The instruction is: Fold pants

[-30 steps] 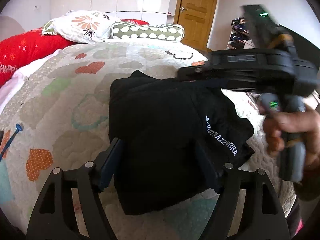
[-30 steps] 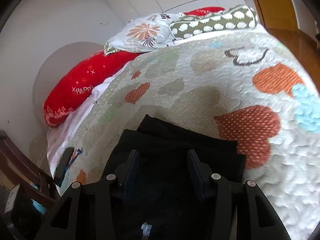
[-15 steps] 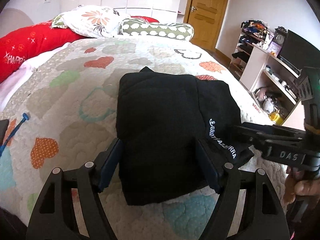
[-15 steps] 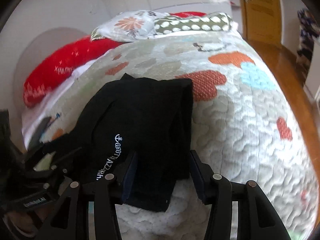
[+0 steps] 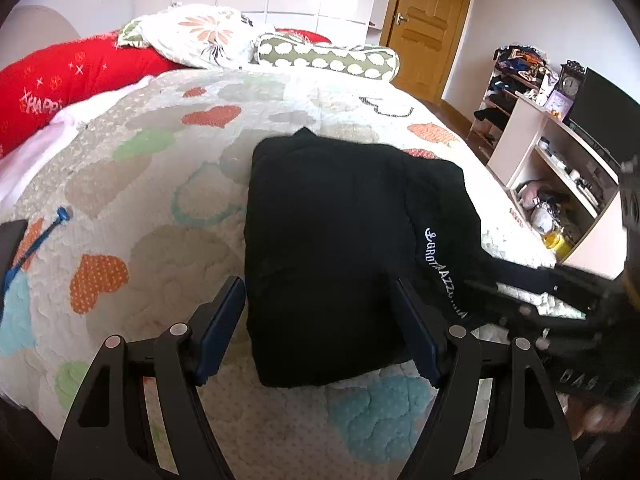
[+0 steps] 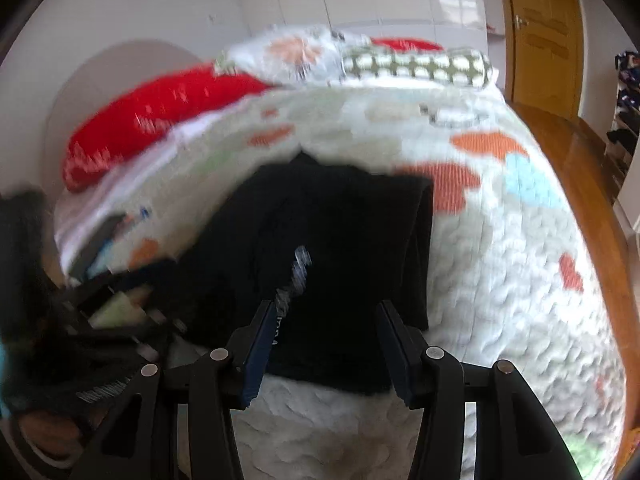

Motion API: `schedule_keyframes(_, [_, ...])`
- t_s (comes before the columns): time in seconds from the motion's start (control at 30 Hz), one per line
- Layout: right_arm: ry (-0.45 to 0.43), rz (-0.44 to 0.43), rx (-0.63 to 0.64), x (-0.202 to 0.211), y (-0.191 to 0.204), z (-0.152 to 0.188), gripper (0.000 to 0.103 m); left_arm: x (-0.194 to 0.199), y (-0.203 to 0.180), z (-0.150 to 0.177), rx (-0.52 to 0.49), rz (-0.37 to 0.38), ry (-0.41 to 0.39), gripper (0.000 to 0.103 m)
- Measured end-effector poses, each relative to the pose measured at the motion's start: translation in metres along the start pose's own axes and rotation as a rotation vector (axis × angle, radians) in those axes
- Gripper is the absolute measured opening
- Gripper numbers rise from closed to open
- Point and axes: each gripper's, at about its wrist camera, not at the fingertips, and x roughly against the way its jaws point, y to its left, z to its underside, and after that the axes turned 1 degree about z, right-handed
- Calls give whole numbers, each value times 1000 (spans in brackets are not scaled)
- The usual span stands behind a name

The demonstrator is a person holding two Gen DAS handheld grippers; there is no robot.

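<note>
Our left tongs (image 5: 318, 330) and right tongs (image 6: 326, 350) both gape apart, gripping nothing. Between them the folded black pants (image 5: 344, 256) lie on the bed (image 5: 160, 216), long axis running toward the pillows (image 5: 200, 36). Since a second ago the right tongs have dropped beside the pants.

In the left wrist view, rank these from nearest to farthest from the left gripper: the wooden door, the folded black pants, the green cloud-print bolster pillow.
From the left gripper:
1. Folded black pants, directly ahead on the quilt, reaching between the open fingers.
2. Green cloud-print bolster pillow, at the bed's far end, centre.
3. Wooden door, beyond the bed, upper right.
</note>
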Motion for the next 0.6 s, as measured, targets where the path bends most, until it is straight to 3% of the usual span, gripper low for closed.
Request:
schedule_keyframes(0.17, [14,-67,-88,1,-19,13,51,2,0,1,11,-1,-1,76])
schedule_keyframes(0.4, [-49,-36,-93,26,-18,0,53,12,-1,-1,3,-17,-17,76])
schedule_keyframes(0.6, [-69,-13,-139,20,-24,-5,56,22,6,-6,16,-16,-48,76])
